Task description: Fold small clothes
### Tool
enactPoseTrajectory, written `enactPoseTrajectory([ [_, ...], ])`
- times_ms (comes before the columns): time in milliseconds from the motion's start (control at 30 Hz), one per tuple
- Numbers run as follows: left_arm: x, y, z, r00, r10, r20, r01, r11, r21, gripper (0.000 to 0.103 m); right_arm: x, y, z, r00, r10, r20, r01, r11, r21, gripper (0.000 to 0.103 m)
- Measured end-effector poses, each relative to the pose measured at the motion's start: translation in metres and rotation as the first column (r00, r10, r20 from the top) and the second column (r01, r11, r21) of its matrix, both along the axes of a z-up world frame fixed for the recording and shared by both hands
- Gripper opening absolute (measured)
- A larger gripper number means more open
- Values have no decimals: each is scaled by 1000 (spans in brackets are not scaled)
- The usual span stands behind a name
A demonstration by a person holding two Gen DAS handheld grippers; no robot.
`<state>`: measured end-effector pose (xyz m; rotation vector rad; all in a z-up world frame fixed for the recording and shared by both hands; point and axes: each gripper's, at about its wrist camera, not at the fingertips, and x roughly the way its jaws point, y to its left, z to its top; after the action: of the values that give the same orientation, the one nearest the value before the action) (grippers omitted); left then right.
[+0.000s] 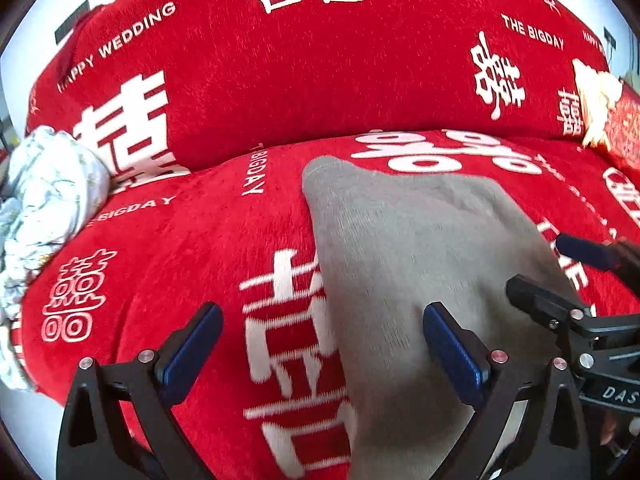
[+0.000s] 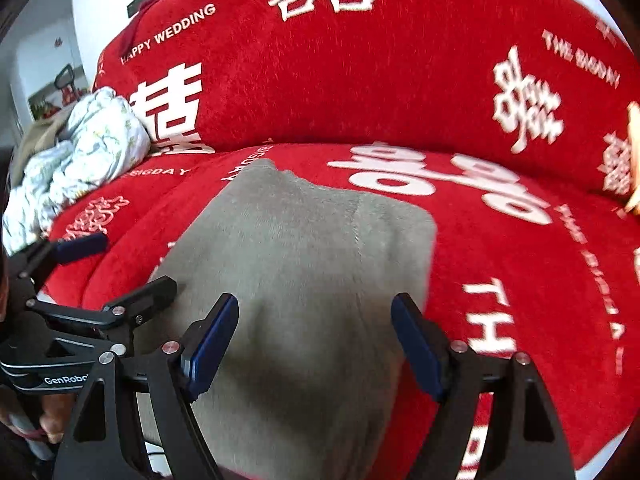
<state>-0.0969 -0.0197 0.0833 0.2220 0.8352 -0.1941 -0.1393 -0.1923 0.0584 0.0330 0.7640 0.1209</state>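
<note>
Grey cloth (image 2: 296,280) is laid flat on the red sofa cover (image 1: 248,80). The left gripper (image 1: 322,336) and right gripper (image 2: 316,340) are held wide apart above it; nothing is pinched.

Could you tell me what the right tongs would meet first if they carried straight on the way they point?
Most likely the grey cloth lying on the red cover; the open right tongs aim down at it.
</note>
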Motion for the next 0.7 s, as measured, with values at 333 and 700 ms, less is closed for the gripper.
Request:
enactPoseTrajectory([
  [333, -38, 7, 10, 994, 82, 74, -75, 993, -89, 101, -39, 10, 18, 998, -14, 54, 20, 994, -109, 82],
  [700, -45, 5, 1, 995, 98, 24, -97, 994, -52, 101, -52, 11, 12, 999, -13, 44, 19, 992, -126, 82],
])
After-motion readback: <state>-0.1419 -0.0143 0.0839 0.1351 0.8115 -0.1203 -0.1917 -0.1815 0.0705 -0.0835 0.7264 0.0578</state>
